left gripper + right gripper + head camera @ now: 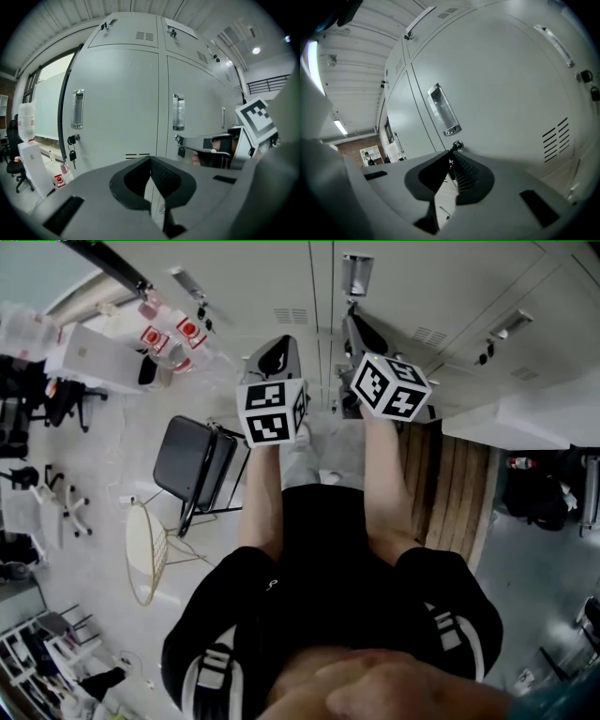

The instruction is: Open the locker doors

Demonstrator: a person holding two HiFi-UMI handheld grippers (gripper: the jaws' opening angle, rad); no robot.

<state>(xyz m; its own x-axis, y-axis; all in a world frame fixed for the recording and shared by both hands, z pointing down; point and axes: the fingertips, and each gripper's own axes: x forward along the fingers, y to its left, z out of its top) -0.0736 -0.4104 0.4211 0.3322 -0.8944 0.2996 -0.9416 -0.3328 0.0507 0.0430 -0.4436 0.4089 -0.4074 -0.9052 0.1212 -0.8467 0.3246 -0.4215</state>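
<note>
Grey locker doors (117, 103) closed; right tongs (452, 154) pinch key (454, 147); left tongs (151, 159) clenched, empty

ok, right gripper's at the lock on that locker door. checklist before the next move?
1. Right gripper on the key: ok, jaws closed on it at the lock.
2. Key turned, lock released: cannot tell.
3. Locker door shut, ready to pull: ok.
4. Handle free of obstruction: ok, nothing on it.
5. Left gripper free for the handle: ok, jaws shut, holding nothing and touching no door.
6. Room for the door to swing out: cannot tell from these views.
</note>
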